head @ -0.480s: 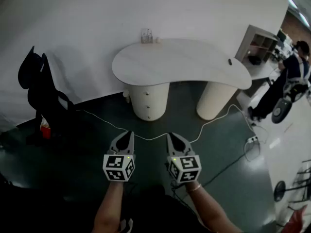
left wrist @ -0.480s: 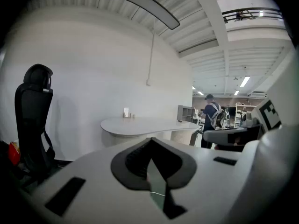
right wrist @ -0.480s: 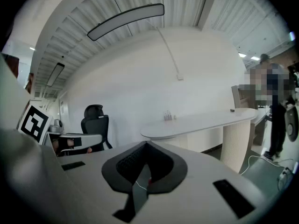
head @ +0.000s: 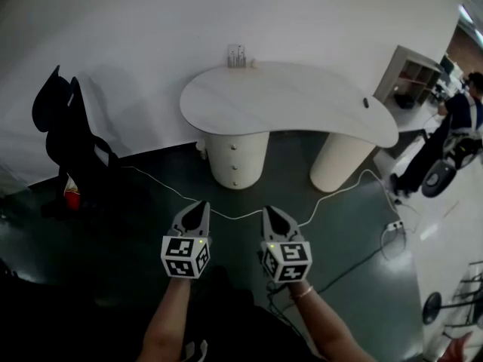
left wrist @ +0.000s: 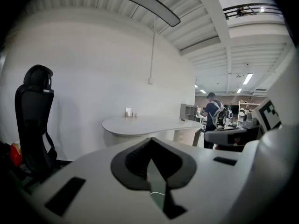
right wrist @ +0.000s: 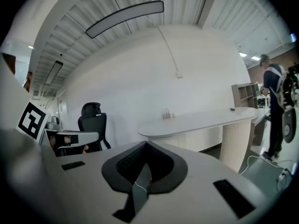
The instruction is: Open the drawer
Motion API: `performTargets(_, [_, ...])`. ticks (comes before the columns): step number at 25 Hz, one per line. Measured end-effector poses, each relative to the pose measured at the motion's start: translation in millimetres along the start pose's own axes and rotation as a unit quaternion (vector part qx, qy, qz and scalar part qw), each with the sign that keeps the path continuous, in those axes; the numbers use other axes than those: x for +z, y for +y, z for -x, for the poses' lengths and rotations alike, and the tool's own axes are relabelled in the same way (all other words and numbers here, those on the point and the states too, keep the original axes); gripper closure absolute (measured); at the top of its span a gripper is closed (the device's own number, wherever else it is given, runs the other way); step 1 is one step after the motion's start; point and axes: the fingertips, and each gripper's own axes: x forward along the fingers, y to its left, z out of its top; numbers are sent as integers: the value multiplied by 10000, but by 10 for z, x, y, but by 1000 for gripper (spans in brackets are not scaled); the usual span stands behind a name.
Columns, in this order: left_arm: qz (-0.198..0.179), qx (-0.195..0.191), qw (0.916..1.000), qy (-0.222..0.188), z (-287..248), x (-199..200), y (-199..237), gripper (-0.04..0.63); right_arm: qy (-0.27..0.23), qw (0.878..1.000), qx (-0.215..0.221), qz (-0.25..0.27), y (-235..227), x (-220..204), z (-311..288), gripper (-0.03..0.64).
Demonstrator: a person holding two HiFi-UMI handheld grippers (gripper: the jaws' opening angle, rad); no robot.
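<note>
A white curved desk [head: 302, 96] stands against the wall on two round pedestals. The left pedestal [head: 235, 157] holds a stack of drawers with small knobs, all closed. Both grippers are held side by side over the dark floor, well short of the desk. My left gripper [head: 200, 205] is shut with nothing in it, pointing toward the drawer pedestal. My right gripper [head: 269, 210] is also shut and empty. The desk [left wrist: 145, 124] shows beyond the closed jaws in the left gripper view, and the desk [right wrist: 201, 120] shows likewise in the right gripper view.
A black office chair [head: 72, 145] stands at the left by the wall. A white cable [head: 324, 191] runs across the floor to a power strip [head: 394, 226]. A person [head: 453, 138] and a shelf unit [head: 415, 74] are at the far right. Small items [head: 237, 55] sit on the desk's back edge.
The desk has shifted slightly right and lower in the head view. Both grippers keep the same shut pose side by side.
</note>
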Motion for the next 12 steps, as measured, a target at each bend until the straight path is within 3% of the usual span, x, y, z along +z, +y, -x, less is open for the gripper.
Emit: performTargets(12, [170,-269,9993,196,-961,63,650,592,322,9993,-157,113,-38,129,-1240,612])
